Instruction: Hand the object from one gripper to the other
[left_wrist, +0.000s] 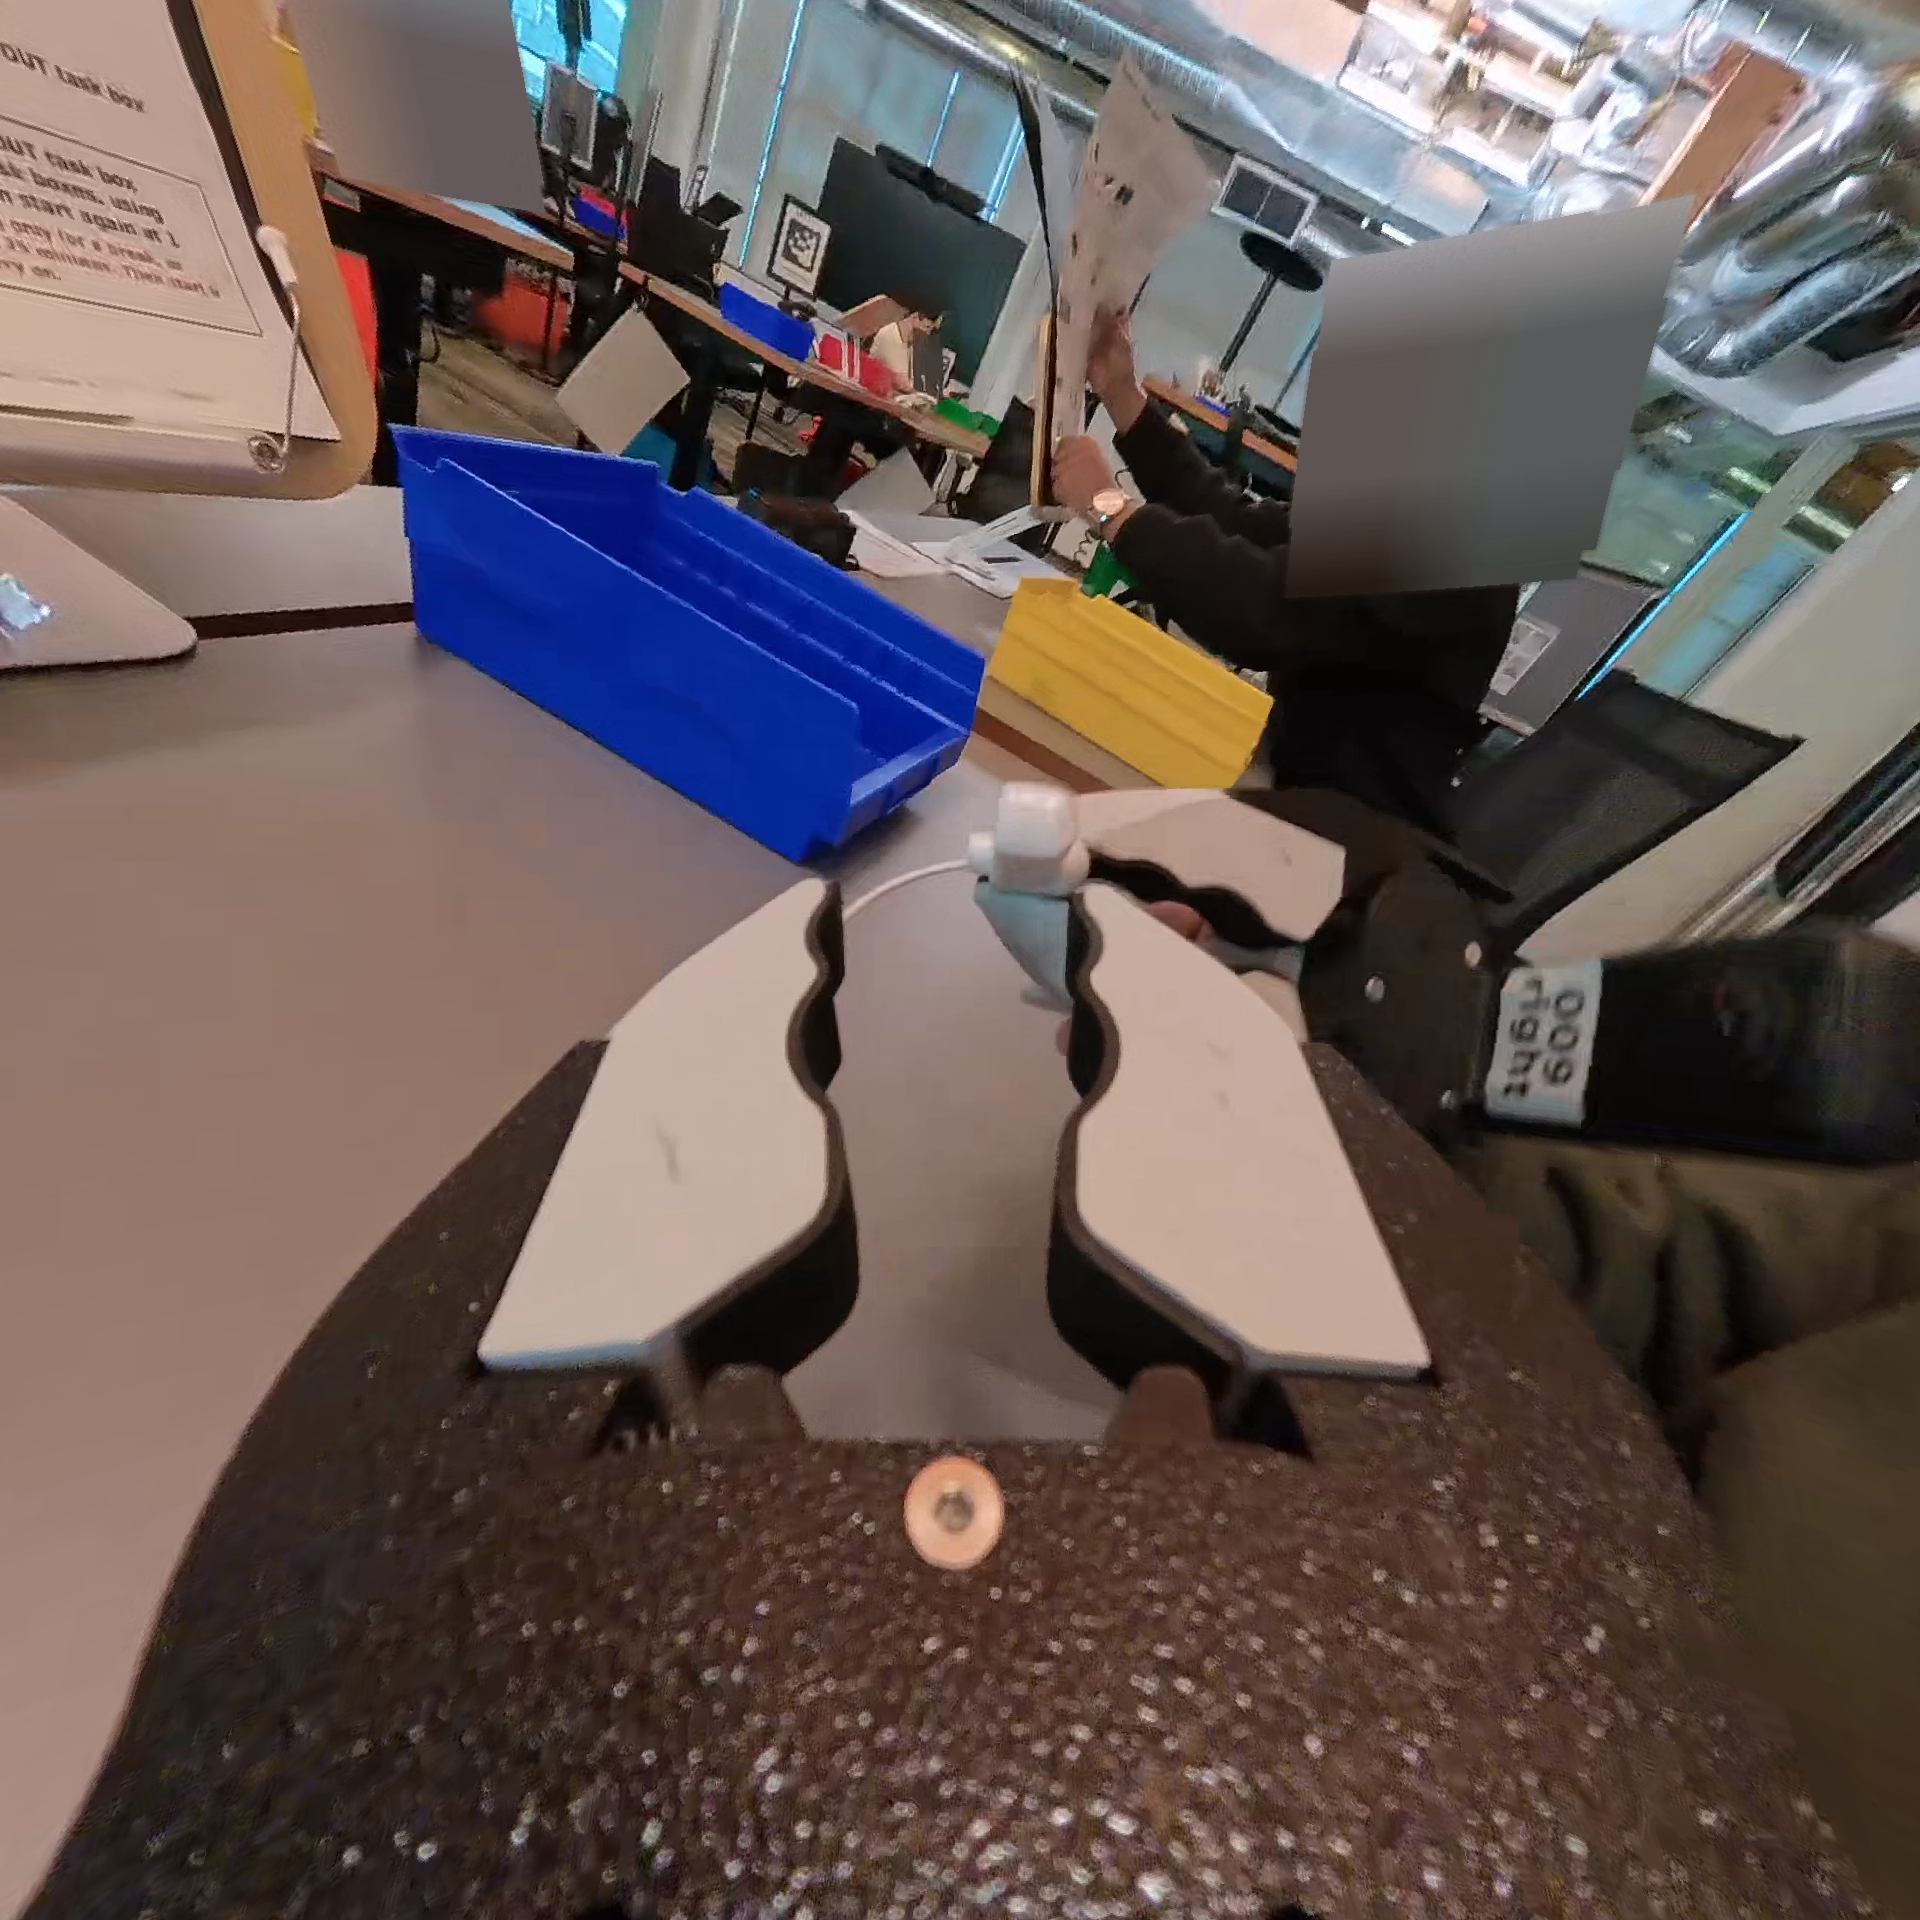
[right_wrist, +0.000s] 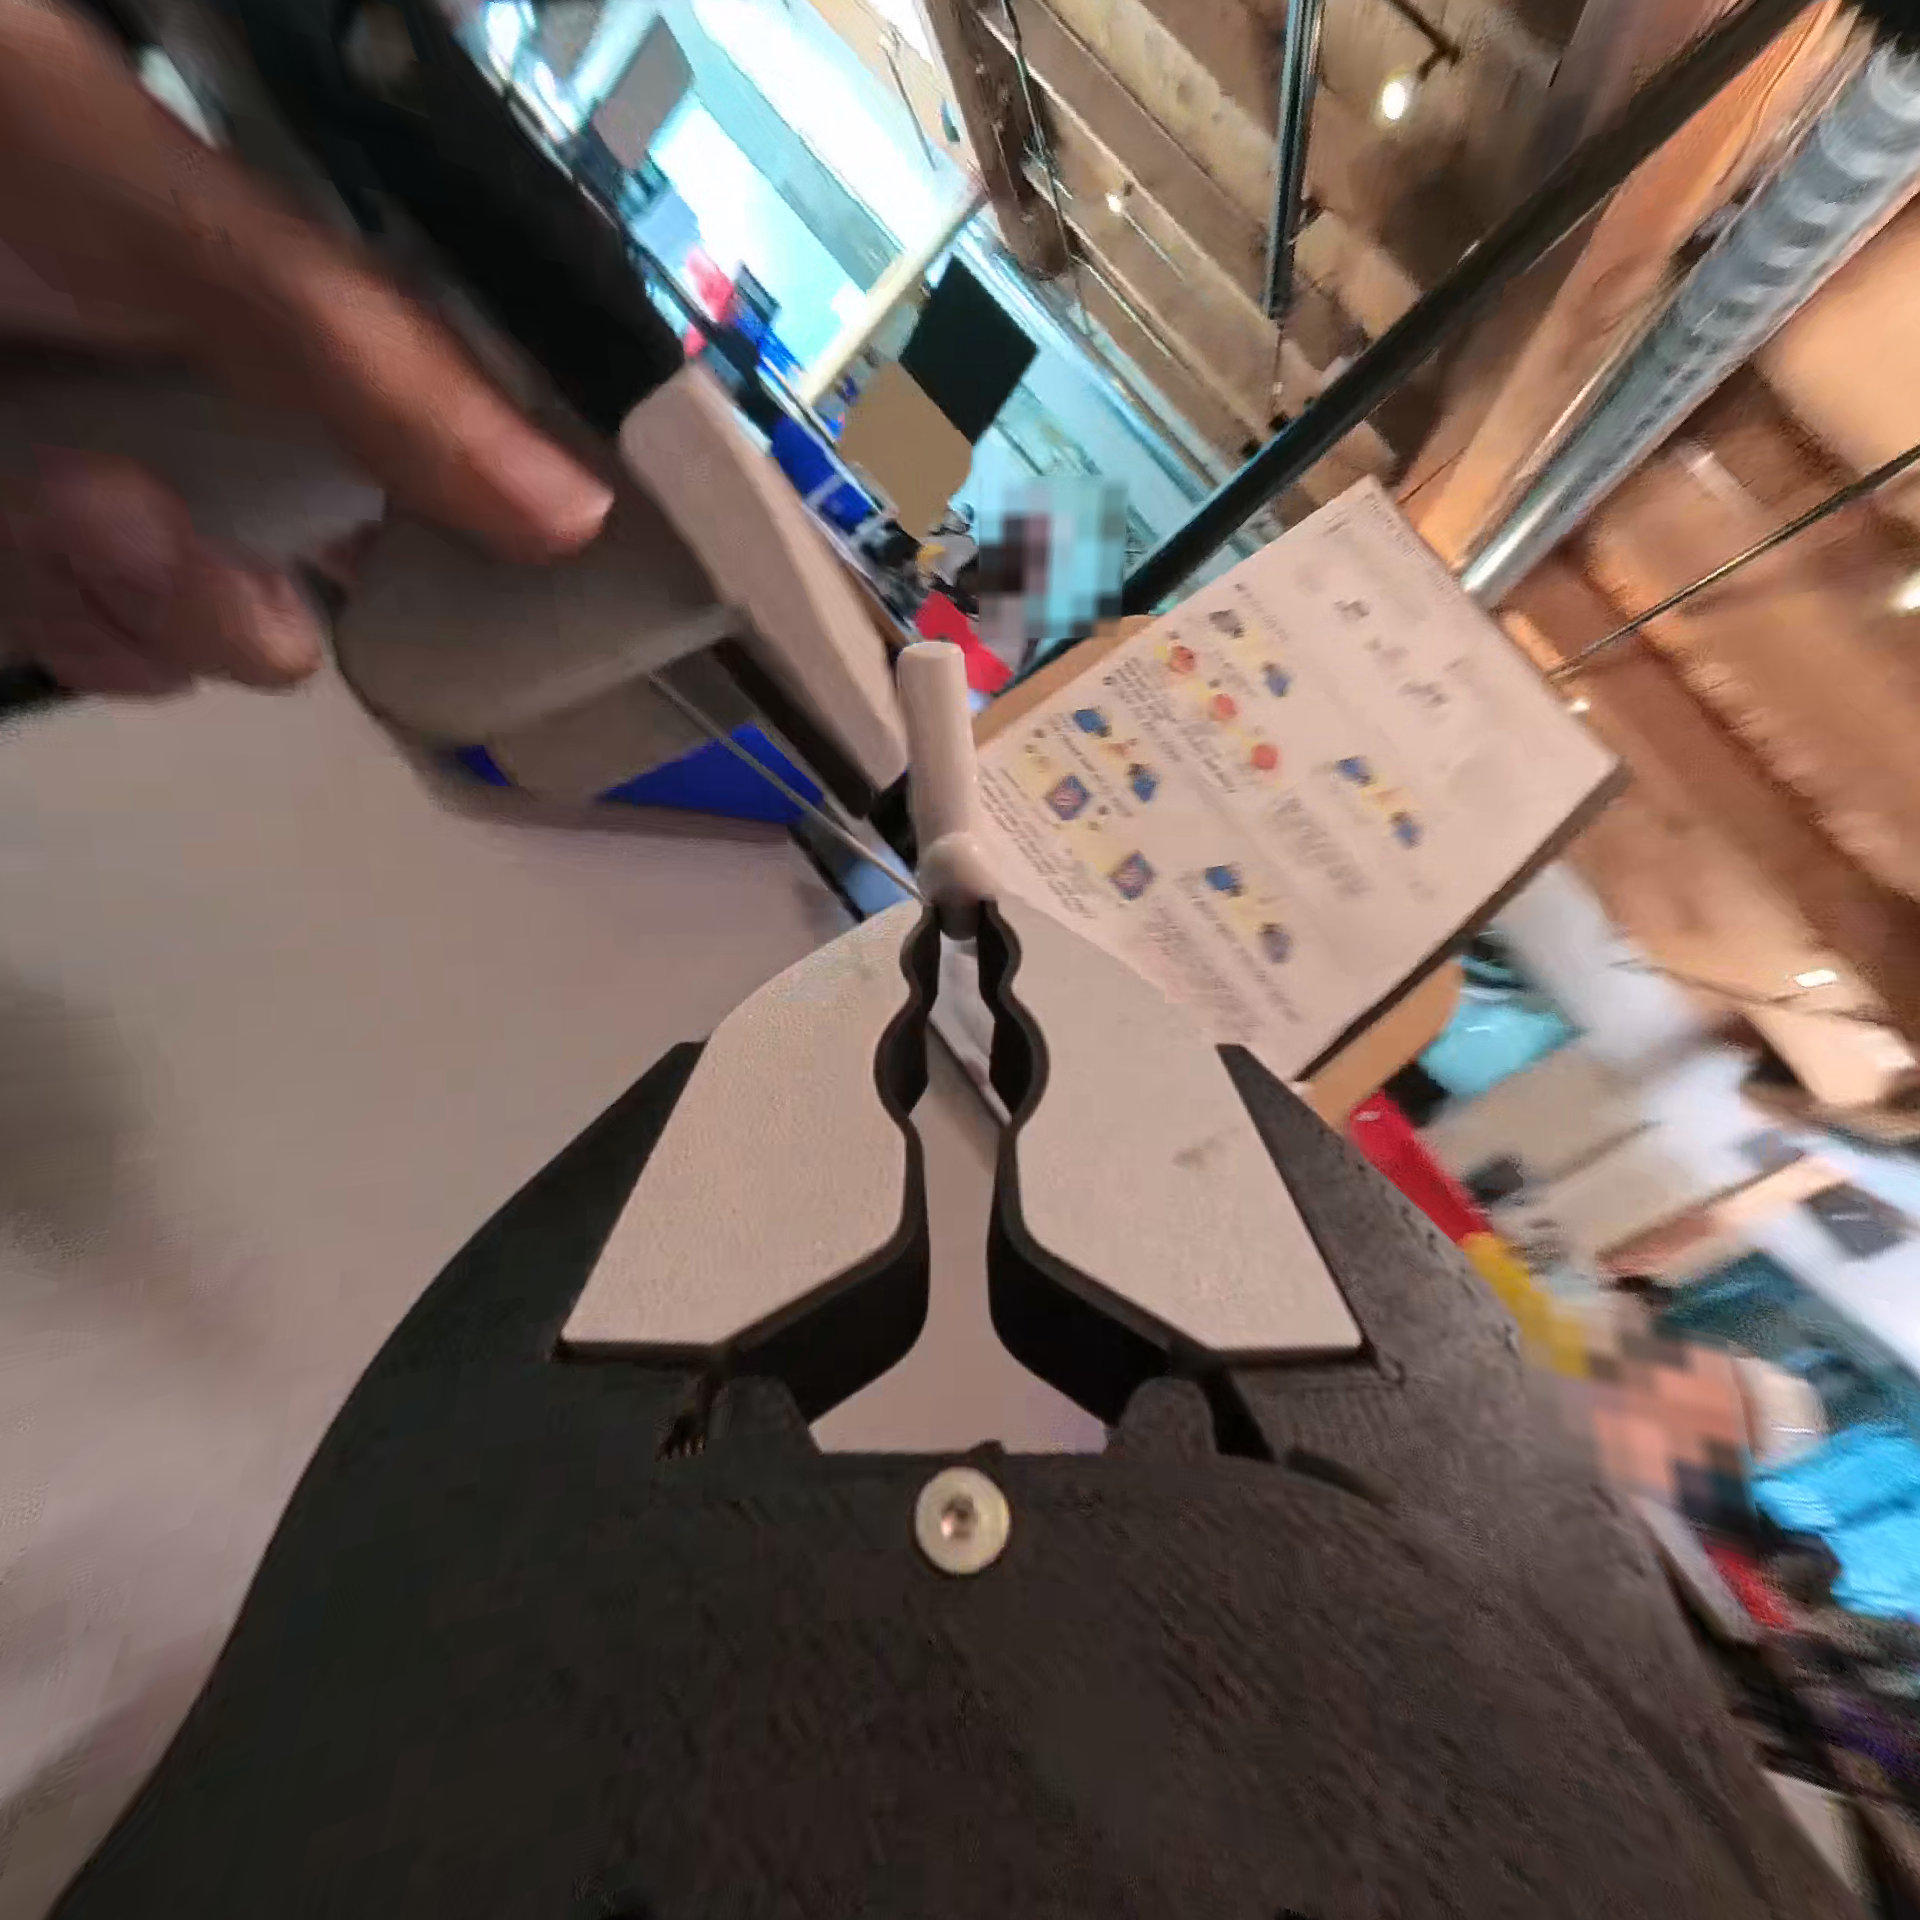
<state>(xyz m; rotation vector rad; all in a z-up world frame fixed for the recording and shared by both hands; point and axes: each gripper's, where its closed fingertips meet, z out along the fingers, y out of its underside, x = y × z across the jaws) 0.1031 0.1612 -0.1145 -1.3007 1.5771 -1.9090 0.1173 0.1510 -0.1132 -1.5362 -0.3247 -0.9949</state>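
Pinched at its base in the nearly closed right tool (right_wrist: 958, 925), the white plug (left_wrist: 1029, 847) is held above the desk (left_wrist: 312, 935), long axis crosswise, just beyond the right fingertip of the wide-open, empty left tool (left_wrist: 951, 925).

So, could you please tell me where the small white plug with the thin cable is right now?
The white plug is pinched at the tips of the right claw, held above the grey table. In the left wrist view it sits just beyond the open left claw, near the blue bin.
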